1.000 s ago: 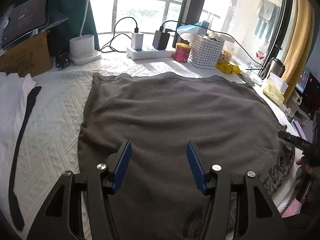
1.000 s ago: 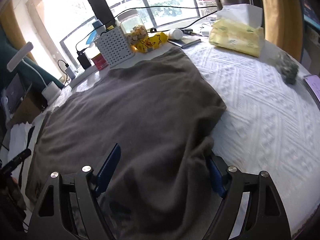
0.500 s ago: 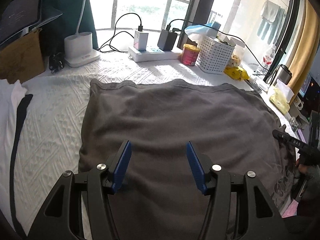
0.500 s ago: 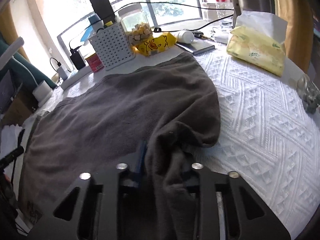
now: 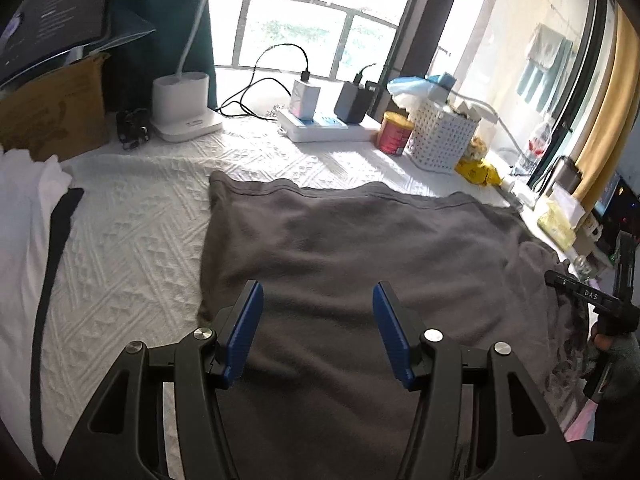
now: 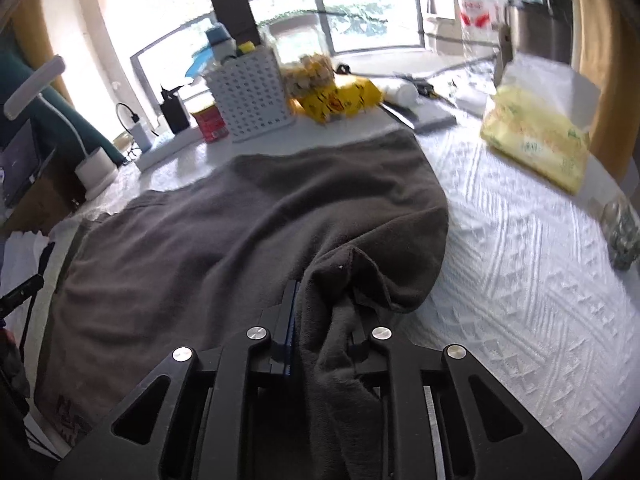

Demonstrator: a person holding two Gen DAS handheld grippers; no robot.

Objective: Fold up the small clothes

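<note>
My R gripper [image 6: 320, 312] clamped on grey garment [image 5: 360, 248]; L gripper [image 5: 318, 332] wide open, empty, over it. White quilted bench cover [image 5: 132, 240]; window [image 5: 288, 28] at far edge.

1. Daylight pours through the window [image 5: 296, 32] at twelve o'clock, overexposed to near white in both views.
2. Right-wrist view is motion-blurred, worst on the bottle [image 6: 478, 4] toward one o'clock.
3. Fisheye bending and dark vignetting ring every edge.
</note>
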